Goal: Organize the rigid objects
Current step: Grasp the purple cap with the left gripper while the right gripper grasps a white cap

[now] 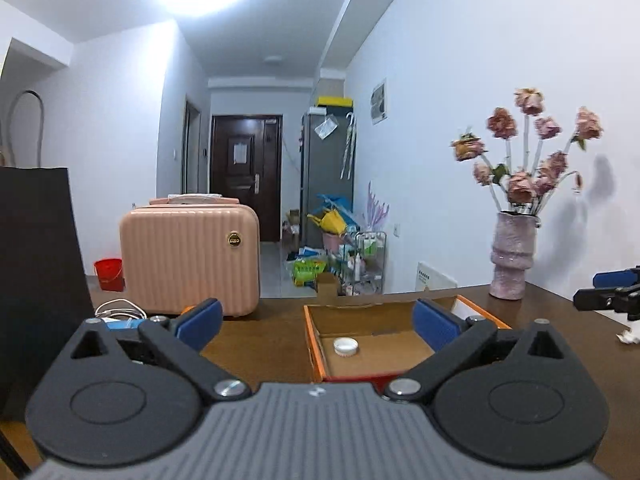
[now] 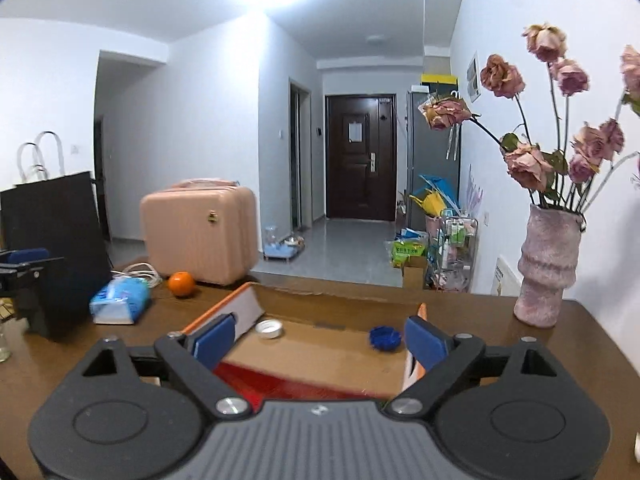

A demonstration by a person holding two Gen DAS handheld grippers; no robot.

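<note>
An open cardboard box with orange edges lies on the brown table. A white bottle cap rests on its floor. In the right wrist view the same box holds the white cap and a blue cap. My left gripper hovers in front of the box, open, nothing between its blue pads. My right gripper also stands open and empty over the near side of the box. The right gripper's tip shows at the right edge of the left wrist view.
A pink suitcase stands at the table's far left, beside a dark paper bag and white cables. An orange and a blue tissue pack lie left of the box. A pink vase of dried roses stands far right.
</note>
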